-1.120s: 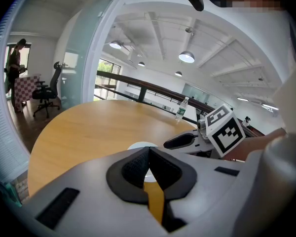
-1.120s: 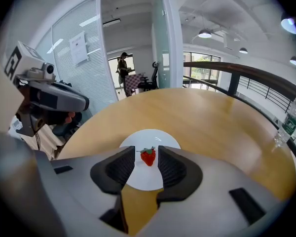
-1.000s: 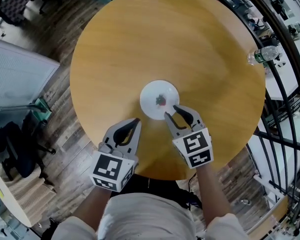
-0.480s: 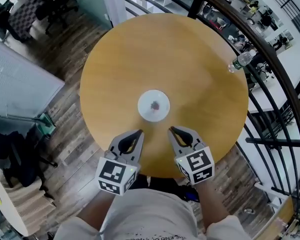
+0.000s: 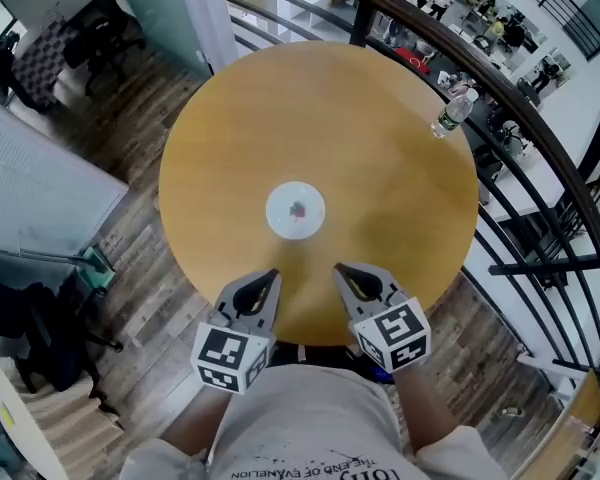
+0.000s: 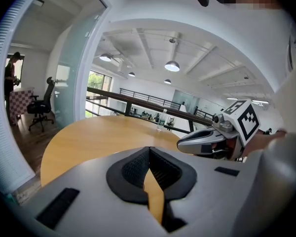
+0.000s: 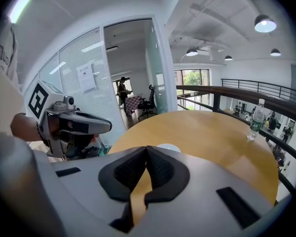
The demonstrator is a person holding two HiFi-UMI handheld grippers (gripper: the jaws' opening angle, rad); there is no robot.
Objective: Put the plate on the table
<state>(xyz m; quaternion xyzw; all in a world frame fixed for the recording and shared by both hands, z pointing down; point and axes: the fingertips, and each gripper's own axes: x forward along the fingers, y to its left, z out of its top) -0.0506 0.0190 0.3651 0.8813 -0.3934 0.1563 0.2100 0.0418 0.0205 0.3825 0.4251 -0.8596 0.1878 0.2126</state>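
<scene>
The plate [image 5: 296, 211] lies flat on the table [image 5: 370, 118], ahead of both pairs of fingertips and about midway between them, clear of each and touched by neither. From the right gripper view it shows just past the closed tips.

The left gripper [image 5: 271, 273] has its jaws pressed together, nothing between them. The right gripper [image 5: 337, 267] is closing pad to pad, also on nothing. Both hover over the table's near edge, side by side, tips pointing toward the plate.

Count: one plate, one table, two grippers, and one bottle [image 5: 450, 111], which stands upright far beyond the right fingers and off to their right, at the table's far rim by the railing [image 5: 540, 158].

A second ago the right gripper's jaws were spread, with their tips at the plate's near rim. Since then it has drawn back toward the person and come shut. The left gripper has stayed shut and off the plate throughout.
</scene>
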